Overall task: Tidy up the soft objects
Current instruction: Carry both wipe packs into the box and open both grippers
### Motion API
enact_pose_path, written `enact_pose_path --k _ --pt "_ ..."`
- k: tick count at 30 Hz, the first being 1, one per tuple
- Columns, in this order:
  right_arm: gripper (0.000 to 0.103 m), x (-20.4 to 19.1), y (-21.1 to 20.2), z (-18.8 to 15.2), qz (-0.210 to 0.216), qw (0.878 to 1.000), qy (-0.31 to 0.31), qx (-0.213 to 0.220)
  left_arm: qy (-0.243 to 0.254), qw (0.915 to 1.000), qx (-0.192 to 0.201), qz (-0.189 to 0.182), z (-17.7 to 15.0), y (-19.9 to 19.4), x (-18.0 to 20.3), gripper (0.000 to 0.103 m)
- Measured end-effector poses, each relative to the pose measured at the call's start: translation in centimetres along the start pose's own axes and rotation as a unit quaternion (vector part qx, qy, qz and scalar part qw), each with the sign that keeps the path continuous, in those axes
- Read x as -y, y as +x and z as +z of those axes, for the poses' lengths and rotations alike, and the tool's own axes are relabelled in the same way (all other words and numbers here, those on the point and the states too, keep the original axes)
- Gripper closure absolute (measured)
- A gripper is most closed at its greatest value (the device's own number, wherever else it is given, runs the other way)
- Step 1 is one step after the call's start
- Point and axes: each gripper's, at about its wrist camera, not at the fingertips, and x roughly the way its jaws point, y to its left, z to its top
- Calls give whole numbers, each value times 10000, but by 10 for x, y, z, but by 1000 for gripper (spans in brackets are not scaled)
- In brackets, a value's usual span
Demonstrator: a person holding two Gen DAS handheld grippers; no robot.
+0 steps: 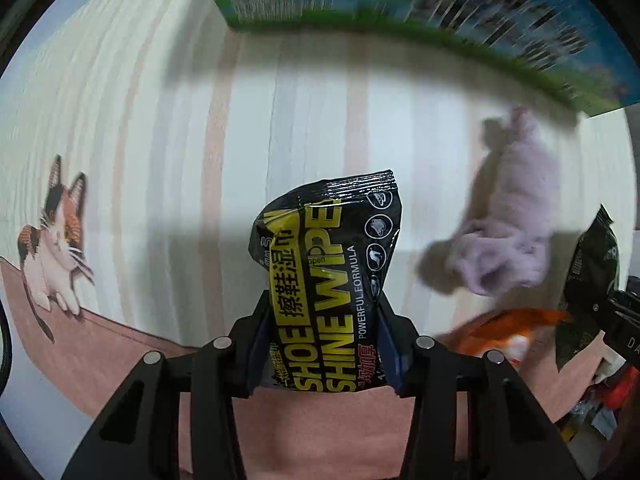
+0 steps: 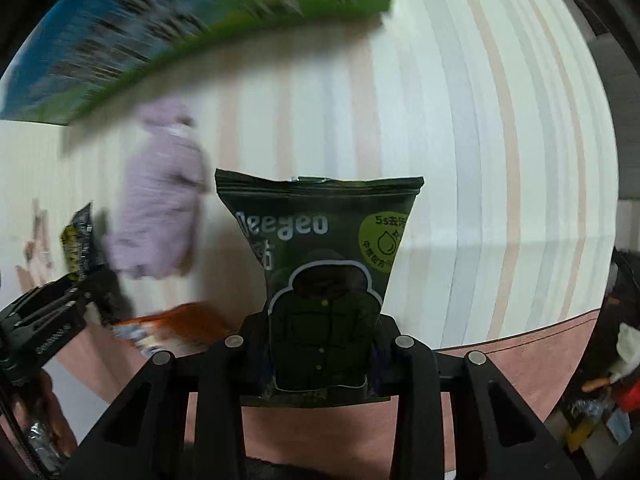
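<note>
My left gripper (image 1: 324, 320) is shut on a black and yellow shoe shine wipes pack (image 1: 326, 264) and holds it upright above the striped cloth. My right gripper (image 2: 322, 332) is shut on a dark green Deegeo wipes pack (image 2: 320, 260), also held upright. A lilac fluffy soft item (image 1: 508, 216) lies on the cloth between the two grippers; it shows in the right wrist view (image 2: 160, 196) too. Each gripper and its pack appears at the edge of the other's view: the green pack (image 1: 592, 276) and the black and yellow pack (image 2: 82, 248).
A green and blue box (image 1: 400, 4) stands at the far side, also in the right wrist view (image 2: 160, 24). An orange packet (image 1: 516, 328) lies near the lilac item. A cat picture (image 1: 56, 236) is on the cloth at left. Clutter (image 2: 616, 392) sits off the table's right.
</note>
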Motion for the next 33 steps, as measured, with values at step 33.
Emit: enact_pose_path --k 33 --pt "66 -95 -81 226 150 9987 -398 268 -95 9868 -940 -1312 269 -51 20 59"
